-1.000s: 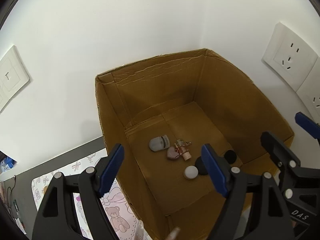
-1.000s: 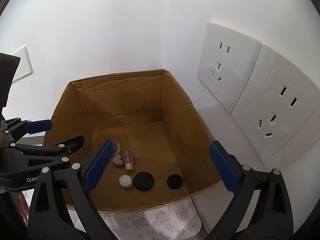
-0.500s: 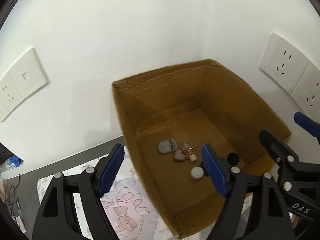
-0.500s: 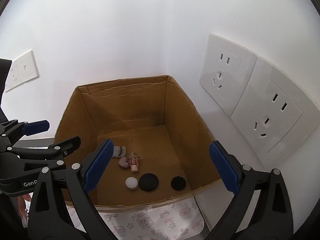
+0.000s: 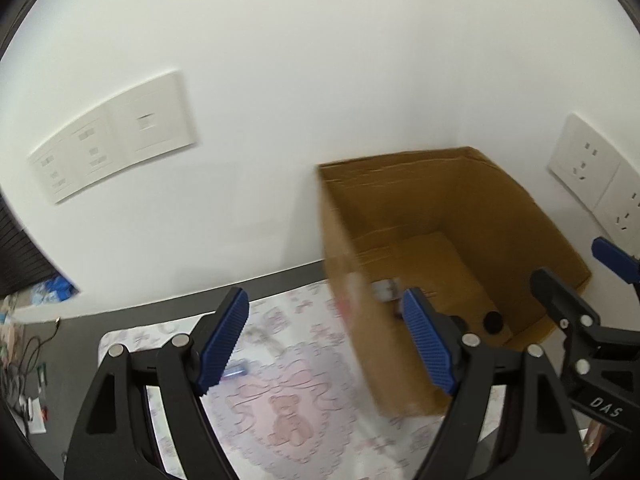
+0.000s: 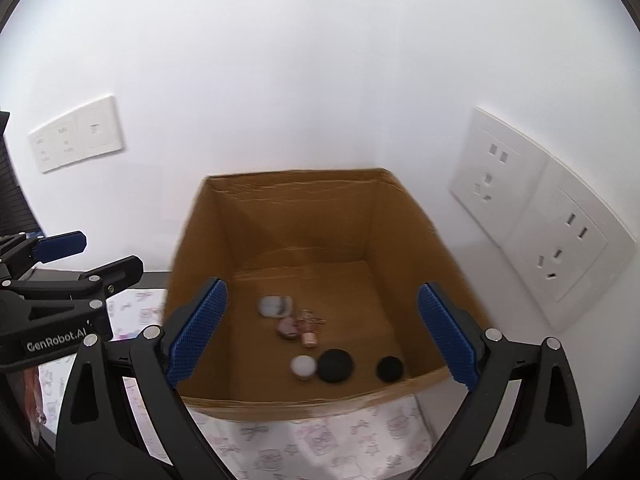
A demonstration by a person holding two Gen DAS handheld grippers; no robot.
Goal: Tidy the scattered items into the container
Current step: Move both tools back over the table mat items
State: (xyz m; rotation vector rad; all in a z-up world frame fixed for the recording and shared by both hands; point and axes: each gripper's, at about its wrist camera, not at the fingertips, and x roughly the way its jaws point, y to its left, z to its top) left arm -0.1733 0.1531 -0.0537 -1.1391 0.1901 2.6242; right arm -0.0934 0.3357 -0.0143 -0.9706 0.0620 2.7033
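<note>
Above patterned mat [image 5: 296,420], both grippers wide, empty.

The box [image 6: 304,224] is plain brown cardboard, matt, creased along its rim. Under it lies a printed cloth mat [image 5: 288,412] with pale pink patterns. Each hand-held gripper has matt black plastic arms, ribbed blue pads [image 6: 198,330] and shiny metal screws. The wall sockets [image 6: 536,232] are smooth, glossy white plastic.

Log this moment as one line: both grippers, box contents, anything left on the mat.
left gripper: open, empty | right gripper: open, empty | cardboard box: small items inside | mat: small blurred item beside left finger
</note>
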